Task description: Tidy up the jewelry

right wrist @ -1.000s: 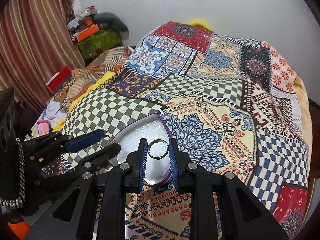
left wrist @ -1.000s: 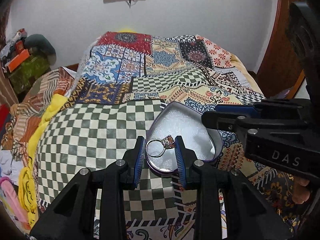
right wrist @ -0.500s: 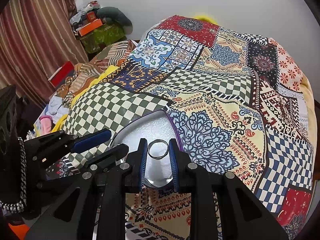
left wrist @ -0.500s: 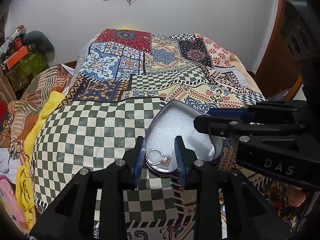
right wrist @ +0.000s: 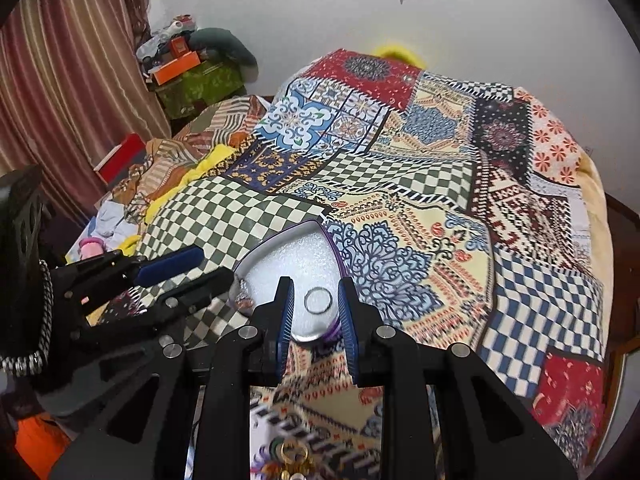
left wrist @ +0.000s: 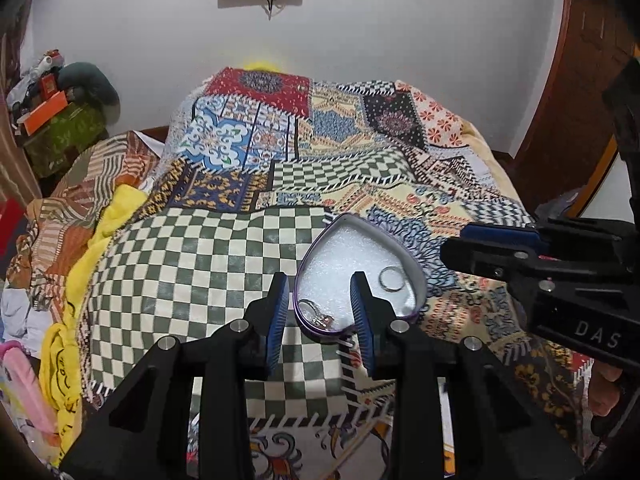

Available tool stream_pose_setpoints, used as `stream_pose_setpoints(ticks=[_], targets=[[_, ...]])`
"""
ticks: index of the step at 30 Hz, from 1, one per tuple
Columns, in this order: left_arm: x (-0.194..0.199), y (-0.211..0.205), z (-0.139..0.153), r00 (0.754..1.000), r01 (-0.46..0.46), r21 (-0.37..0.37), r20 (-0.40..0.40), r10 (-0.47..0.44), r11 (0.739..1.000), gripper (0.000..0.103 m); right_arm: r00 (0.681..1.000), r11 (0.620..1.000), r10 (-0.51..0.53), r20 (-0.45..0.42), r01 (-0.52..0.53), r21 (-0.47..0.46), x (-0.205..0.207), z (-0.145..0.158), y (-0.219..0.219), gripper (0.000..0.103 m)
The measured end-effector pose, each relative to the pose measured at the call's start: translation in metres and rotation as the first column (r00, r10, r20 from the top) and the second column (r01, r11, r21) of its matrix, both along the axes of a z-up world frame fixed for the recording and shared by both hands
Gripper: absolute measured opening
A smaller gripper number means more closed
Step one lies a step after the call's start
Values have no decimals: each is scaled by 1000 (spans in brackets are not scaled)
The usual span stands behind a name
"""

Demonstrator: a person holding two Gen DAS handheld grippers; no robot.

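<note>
A heart-shaped box [left wrist: 400,256] with a purple rim and a white foam lining lies open on the bed [left wrist: 192,264], resting across the seam where the green-and-white checked patch of the quilt meets the blue scrollwork patch. Two rings lie inside it. A plain silver band [left wrist: 391,278] sits flat on the foam in the lobe nearer the right side, and a stone-set ring [left wrist: 317,315] lies in the other lobe, close to the purple rim; its stone looks reddish, though the glare on it makes the colour hard to judge.

The left tongs [left wrist: 323,312] hover low over the near edge of the box with their blue-padded tips apart, one on either side of the stone-set ring and touching nothing. In the right wrist view, the right tongs [right wrist: 316,312] are likewise spread, framing the plain silver band [right wrist: 318,301] on the foam without gripping it. The left tongs [right wrist: 192,272] appear there from the side, reaching toward the box [right wrist: 280,240] from the left, and the stone-set ring [right wrist: 243,301] shows only as a small glint at the rim.

At the bottom edge of the right wrist view, a cluster of gold-coloured jewelry [right wrist: 292,456] lies on the quilt, blurred and partly hidden behind the tongs' frame.
</note>
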State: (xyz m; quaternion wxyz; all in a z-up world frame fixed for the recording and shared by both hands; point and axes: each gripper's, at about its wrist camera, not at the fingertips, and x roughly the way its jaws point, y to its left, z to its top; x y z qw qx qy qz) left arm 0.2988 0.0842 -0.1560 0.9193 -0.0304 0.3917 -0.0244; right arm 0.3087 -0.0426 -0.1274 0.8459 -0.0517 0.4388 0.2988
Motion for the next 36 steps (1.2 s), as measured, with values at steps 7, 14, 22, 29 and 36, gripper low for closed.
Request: stream_pose_setpoints(ticks=[7, 14, 22, 29, 36], targets=[[-29, -18, 30, 998, 19, 42, 54, -21, 999, 42, 998, 999, -32, 48, 32, 3, -29, 21, -26, 25], [-49, -39, 45, 997, 43, 59, 64, -47, 997, 43, 989, 994, -114, 92, 114, 6, -49, 36, -69, 39], [-62, -60, 30, 997, 73, 55, 16, -74, 996, 44, 976, 983, -180, 124, 184, -23, -68, 35, -114, 39], [-62, -76, -3, 991, 130, 76, -54, -126, 989, 44, 959, 960, -259, 115, 269, -77, -70, 11, -161, 39], [-57, -86, -34, 975, 198, 51, -116, -191, 979, 30, 948, 939, -316, 44, 319, -127, -65, -26, -198, 39]])
